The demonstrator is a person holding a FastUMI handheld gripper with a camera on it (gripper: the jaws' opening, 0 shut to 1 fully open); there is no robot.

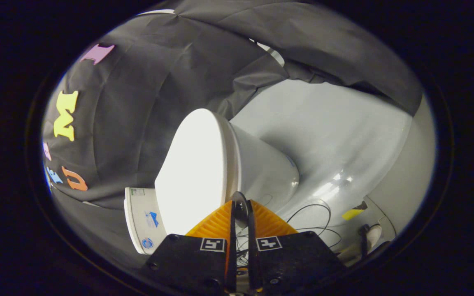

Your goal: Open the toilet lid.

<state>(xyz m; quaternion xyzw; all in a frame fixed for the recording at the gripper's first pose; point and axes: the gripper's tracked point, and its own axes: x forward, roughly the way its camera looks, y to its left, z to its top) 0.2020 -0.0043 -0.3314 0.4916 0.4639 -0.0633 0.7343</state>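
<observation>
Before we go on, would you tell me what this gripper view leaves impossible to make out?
- Toilet lid: glare washes out its surface; its near edge lies behind the fingers.
- Gripper: fingers close together at the lid's edge; whether both press it is unclear.
- Bowl: its inside is covered by the lid.
- Tank: its label is too small to read.
- Cables: their ends are cut off behind the gripper body.

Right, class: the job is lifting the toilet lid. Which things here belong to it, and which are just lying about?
Job: toilet lid, down on the toilet bowl; tongs, almost closed, at its rim.
Lying about: black cables, yellow tape, both on the floor.
</observation>
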